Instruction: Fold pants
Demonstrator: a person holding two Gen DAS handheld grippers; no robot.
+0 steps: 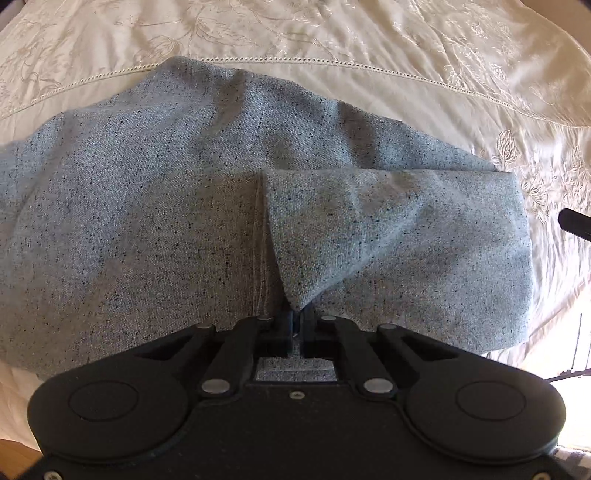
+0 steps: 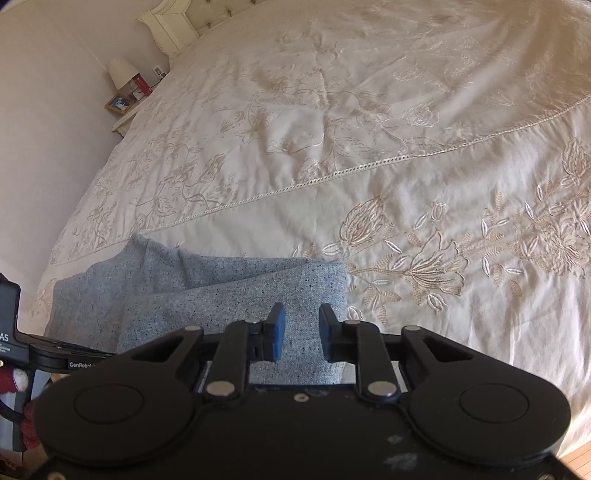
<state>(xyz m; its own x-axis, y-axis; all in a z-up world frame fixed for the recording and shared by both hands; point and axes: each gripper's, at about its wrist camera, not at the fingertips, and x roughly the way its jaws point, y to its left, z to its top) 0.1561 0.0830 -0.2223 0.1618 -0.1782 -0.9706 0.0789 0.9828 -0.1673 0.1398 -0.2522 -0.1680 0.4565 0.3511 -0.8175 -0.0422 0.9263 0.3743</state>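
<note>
Grey-blue speckled pants (image 1: 184, 206) lie partly folded on a cream embroidered bedspread (image 1: 369, 48). My left gripper (image 1: 297, 317) is shut on a corner of a folded-over flap (image 1: 388, 229) of the pants, at the near edge. In the right wrist view the pants (image 2: 229, 291) lie at the lower left of the bedspread (image 2: 369, 129). My right gripper (image 2: 298, 332) is open and empty, just above the near right end of the pants. Its fingertips (image 2: 276, 332) hold no cloth.
A bedside table (image 2: 127, 110) with a lamp and small items stands by the wall at the far left, beside the headboard (image 2: 173, 22). The left hand's device (image 2: 14, 332) shows at the left edge. A black part (image 1: 576, 221) shows at the right edge.
</note>
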